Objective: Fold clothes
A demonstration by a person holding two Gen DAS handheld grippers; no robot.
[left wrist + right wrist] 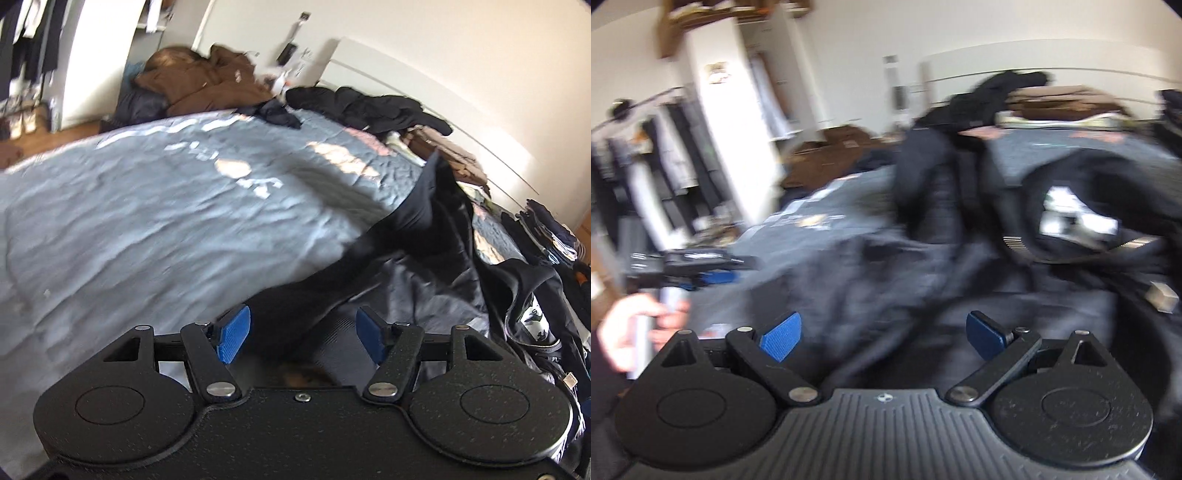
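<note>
Now, blue ridged pads [234, 336] on the left gripper [301, 338] stand wide apart with nothing pinched, though a dark garment [406, 236] drapes right through the gap between them. Over on the right gripper [882, 338], same story: fingers spread wide, empty, poised over the same rumpled heap [886, 251], soft matte fabric in deep loose folds, one end rearing up into a peak. It lies crumpled, not flat, on the grey quilted bedspread [147, 206], beside a zippered jacket with a pale printed lining [1078, 218]. The risk, I'd say: closing on bunched cloth could catch several layers at once, or snag that zipper and drag the jacket along. A folded stack [546, 232] waits at the bed's far edge, a brown coat [207, 81] beyond.
</note>
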